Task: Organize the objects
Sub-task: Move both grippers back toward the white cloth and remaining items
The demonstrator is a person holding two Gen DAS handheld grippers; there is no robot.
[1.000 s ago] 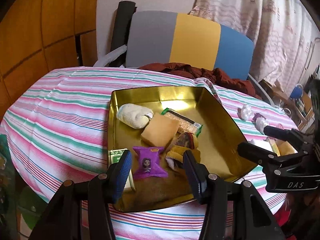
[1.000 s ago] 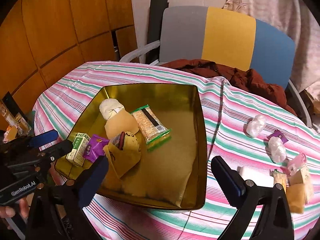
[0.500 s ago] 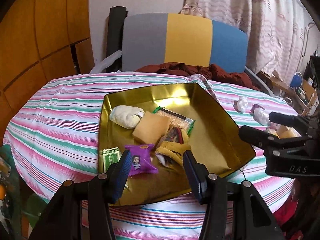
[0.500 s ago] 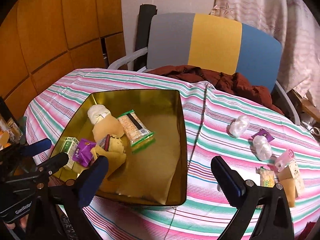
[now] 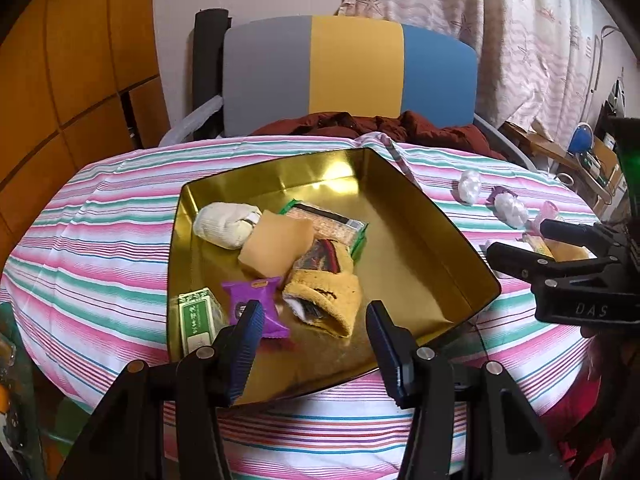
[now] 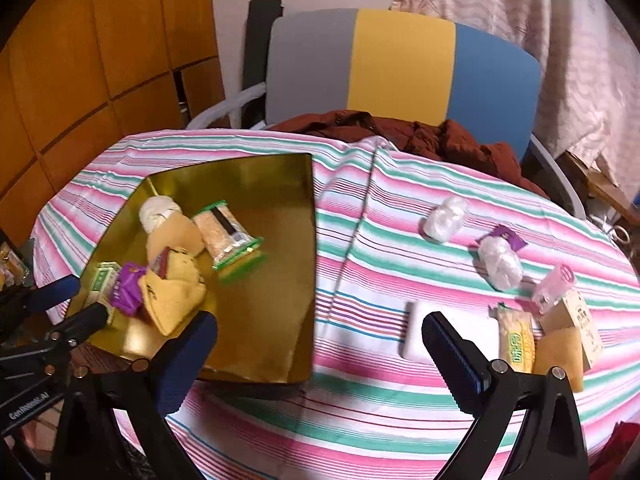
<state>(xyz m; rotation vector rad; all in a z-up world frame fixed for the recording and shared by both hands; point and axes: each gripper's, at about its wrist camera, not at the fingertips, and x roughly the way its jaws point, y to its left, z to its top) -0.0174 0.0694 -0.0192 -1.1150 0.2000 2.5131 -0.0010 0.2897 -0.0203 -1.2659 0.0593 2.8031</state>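
A gold tray [image 5: 400, 248] [image 6: 272, 288] on the striped tablecloth holds a white cloth roll [image 5: 226, 224], a tan square [image 5: 276, 246], a cracker pack [image 5: 328, 224], a yellow pouch [image 5: 324, 300], a purple packet [image 5: 256, 304] and a green box [image 5: 198, 316]. My left gripper [image 5: 316, 344] hovers open and empty over the tray's near edge. My right gripper [image 6: 320, 356] is open and empty above the cloth between the tray and several loose items: two white wads [image 6: 446, 218] [image 6: 500, 262], a white box [image 6: 452, 332], a yellow-green packet [image 6: 516, 344] and a pink clip [image 6: 554, 288].
A grey, yellow and blue chair [image 5: 352, 76] with a dark red garment [image 5: 360, 124] stands behind the round table. A small carton [image 6: 582, 320] and a tan square [image 6: 558, 352] lie at the table's right edge. Wooden panels line the left wall, curtains the right.
Both grippers have drawn back from the tray. The right wrist view has swung right, bringing the loose items closer. Both stay open and empty.
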